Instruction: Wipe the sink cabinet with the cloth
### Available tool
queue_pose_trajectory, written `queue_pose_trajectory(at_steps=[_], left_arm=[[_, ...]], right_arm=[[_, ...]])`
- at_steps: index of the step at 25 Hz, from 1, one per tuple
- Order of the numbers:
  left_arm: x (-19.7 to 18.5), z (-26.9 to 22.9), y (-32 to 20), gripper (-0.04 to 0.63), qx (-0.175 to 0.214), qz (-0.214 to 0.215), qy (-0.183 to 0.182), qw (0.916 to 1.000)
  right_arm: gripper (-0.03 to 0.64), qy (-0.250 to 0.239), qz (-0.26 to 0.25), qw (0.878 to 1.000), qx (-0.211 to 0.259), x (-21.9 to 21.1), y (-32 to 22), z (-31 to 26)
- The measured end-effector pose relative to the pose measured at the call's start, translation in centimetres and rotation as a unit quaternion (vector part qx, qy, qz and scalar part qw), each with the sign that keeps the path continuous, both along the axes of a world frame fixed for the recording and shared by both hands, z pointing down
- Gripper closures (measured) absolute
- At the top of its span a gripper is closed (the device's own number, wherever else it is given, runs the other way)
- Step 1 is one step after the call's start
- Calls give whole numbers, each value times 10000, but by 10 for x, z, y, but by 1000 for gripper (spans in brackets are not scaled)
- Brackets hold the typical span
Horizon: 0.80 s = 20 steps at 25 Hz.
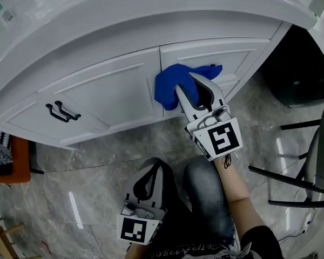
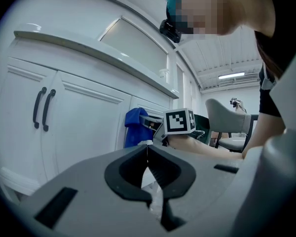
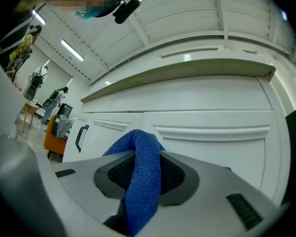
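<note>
The cloth (image 1: 170, 88), a single blue one, is resting against the white sink cabinet (image 1: 108, 88) where two door panels meet, and the right gripper (image 1: 188, 92) is clamping it. The left gripper (image 1: 153, 166) is hanging low by the floor, jaws together on nothing. Two black handles (image 1: 63, 111) are sitting side by side.

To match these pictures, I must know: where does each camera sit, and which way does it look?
Head view: on the person's head, looking steeply down at the sink cabinet; shows left hand-held gripper, right hand-held gripper, forearm.
Left gripper view: on the left hand-held gripper, facing the cabinet doors; its empty shut jaws show.
Right gripper view: on the right hand-held gripper, facing the cabinet; jaws shut on the blue cloth.
All three share that cloth.
</note>
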<state>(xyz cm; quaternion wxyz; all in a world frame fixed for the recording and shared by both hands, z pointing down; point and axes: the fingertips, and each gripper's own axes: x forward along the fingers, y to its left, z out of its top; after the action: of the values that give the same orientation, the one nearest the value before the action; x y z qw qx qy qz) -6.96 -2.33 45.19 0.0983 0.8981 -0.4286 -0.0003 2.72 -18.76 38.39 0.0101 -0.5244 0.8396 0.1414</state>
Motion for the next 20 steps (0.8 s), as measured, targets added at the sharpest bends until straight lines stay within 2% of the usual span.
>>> queue_pose_trajectory(at_steps=[5,11,14,20], left_arm=[[-8,19,-7,591,-130,-15,-30,9999],[-5,14,-20,591,-135,-134,250,9995],[-7,19,-23,591,-117,-140,232,9996],[-11,24,-19,591,-228,-265,396,9986]], right_arm=[[503,153,62,9998,116,2,0,-1],[503,125,265,9995,102,25,-4,-6],[503,142,252,9995,111,26,-6,-8],[503,-179,325,9992,157,27,-6,-8]])
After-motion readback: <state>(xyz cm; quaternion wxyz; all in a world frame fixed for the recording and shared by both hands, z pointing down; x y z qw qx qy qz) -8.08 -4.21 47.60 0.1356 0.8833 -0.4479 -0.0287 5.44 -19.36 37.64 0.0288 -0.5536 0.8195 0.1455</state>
